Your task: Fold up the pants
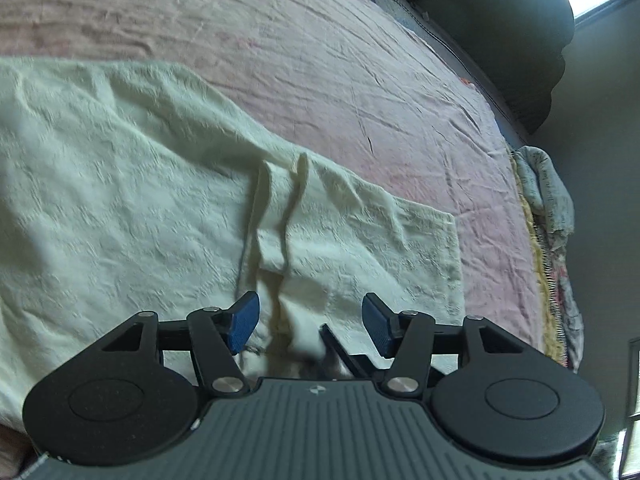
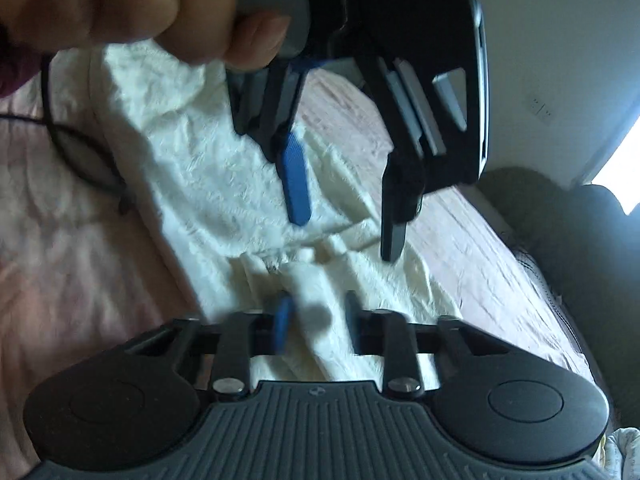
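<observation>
The left gripper (image 1: 310, 322) had its two blue-padded fingers (image 1: 243, 326) spread wide apart, with nothing between them. From the right wrist camera this same gripper (image 2: 344, 220) pointed downward, and the person's left hand (image 2: 132, 4) closed around its grey handle, the knuckles toward the camera. The right gripper (image 2: 318, 326) was blurred; its fingers (image 2: 284, 322) stood apart but closer together. Whether they pinched anything could not be told.

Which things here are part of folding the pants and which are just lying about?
For the job:
cream textured cotton pants
cream drawstring cords
left gripper
right gripper

Lying about:
pink wrinkled bedsheet
printed patchwork quilt
thin black cable
</observation>
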